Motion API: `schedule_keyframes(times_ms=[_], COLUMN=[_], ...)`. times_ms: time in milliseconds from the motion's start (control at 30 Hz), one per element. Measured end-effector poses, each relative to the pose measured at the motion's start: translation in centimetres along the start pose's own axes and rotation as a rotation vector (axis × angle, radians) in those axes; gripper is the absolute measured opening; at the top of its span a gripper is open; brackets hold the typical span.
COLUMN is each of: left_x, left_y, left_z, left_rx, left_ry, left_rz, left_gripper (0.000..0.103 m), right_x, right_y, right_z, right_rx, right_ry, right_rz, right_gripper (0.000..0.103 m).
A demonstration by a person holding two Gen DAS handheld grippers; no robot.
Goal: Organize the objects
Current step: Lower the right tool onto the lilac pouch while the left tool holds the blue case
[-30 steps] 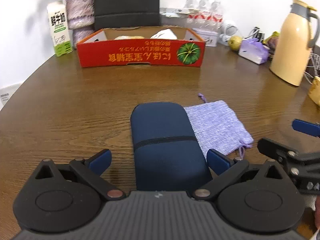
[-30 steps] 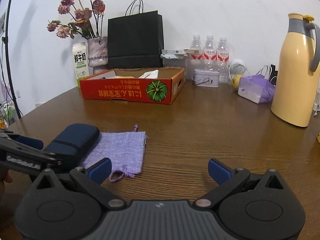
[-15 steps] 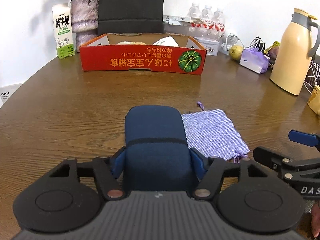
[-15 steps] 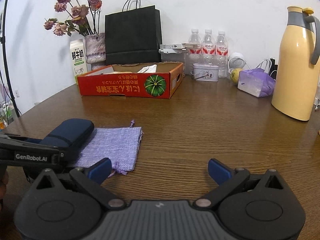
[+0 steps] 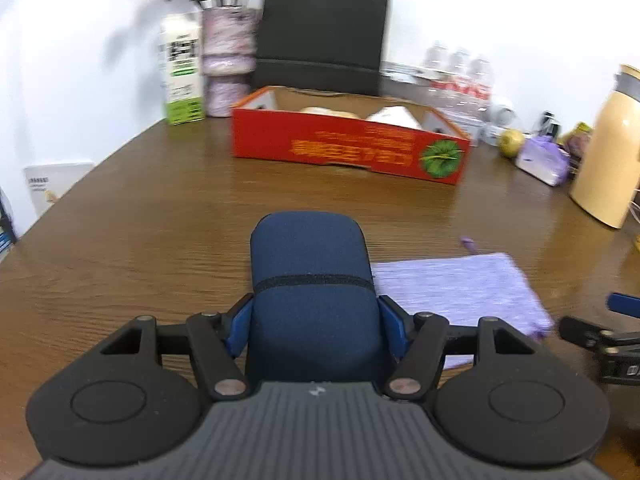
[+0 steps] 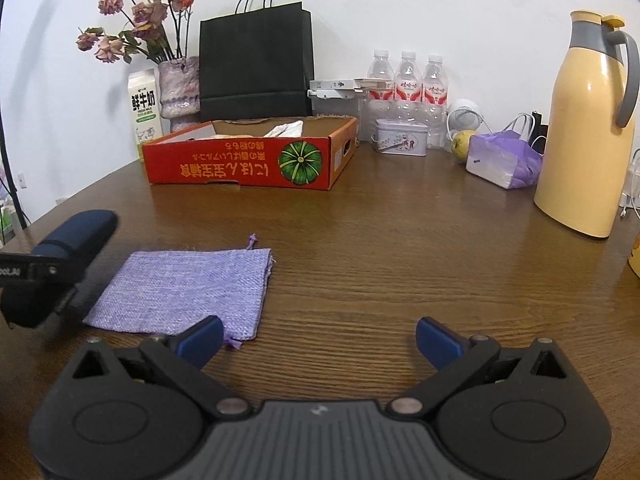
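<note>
The wooden bench (image 6: 400, 248) was seen to carry everything, and most of the household things were kept along its far edge by the wall, so that the near part was left free for the sorting. The yellow thermos jug (image 6: 584, 128) was stood upright at the far right. The red cardboard box (image 6: 248, 160) was placed open toward the back, a little left of the middle, and some pale things were already lying in it; it was probably meant as the place for collected objects, though this is only a judgement.

The purple cloth pouch (image 6: 188, 292) was laid flat on the bench, with its drawstring end pointing to the box. It was touched by nothing, and it was probably left for a later turn.

The dark blue case (image 5: 312, 292) was held by the left gripper (image 5: 314, 328) across its narrow width near the rear end, and the blue fingers (image 5: 239, 330) were pressed against both of its sides. In the right wrist view the case appeared raised and tilted, clear of the pouch, beside which it was seen at the left. The grip at the rear end was probably chosen so that the front could be guided into the box.

The right gripper (image 6: 318, 340) was kept spread apart with nothing between its fingers (image 6: 200, 340), above the near corner of the pouch.
</note>
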State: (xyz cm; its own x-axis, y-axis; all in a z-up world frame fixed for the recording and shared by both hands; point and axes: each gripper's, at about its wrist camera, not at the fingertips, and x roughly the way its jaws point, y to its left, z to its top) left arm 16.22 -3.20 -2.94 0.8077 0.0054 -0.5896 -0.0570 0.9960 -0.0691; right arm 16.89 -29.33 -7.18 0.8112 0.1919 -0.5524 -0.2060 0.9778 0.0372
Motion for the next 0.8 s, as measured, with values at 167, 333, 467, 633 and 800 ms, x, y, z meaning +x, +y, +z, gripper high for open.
schedule_keyframes(times_ms=[167, 333, 467, 633, 800], left_x=[0.0, 0.5, 1.1, 1.4, 1.5], left_y=[2.6, 3.8, 4.1, 3.6, 3.3], left_z=[0.0, 0.1, -0.4, -0.8, -0.9], left_rx=[-0.006, 0.009, 0.033, 0.078, 0.103], left_ry=[0.000, 0.017, 0.029, 0.023, 0.020], left_rz=[0.026, 0.025, 0.022, -0.003, -0.028], left_gripper=[0.065, 0.065, 0.066, 0.068, 0.068], right_x=[1.1, 2.4, 4.2, 5.4, 5.9], right_y=[1.5, 3.9, 5.2, 6.9, 9.6], right_z=[0.5, 1.5, 2.6, 3.5, 3.8], right_rx=[-0.006, -0.037, -0.030, -0.017, -0.081], right_ry=[0.054, 0.082, 0.113, 0.124, 0.132], right_rz=[0.054, 0.094, 0.110, 0.161, 0.175], right_gripper=[0.103, 0.103, 0.103, 0.103, 0.103])
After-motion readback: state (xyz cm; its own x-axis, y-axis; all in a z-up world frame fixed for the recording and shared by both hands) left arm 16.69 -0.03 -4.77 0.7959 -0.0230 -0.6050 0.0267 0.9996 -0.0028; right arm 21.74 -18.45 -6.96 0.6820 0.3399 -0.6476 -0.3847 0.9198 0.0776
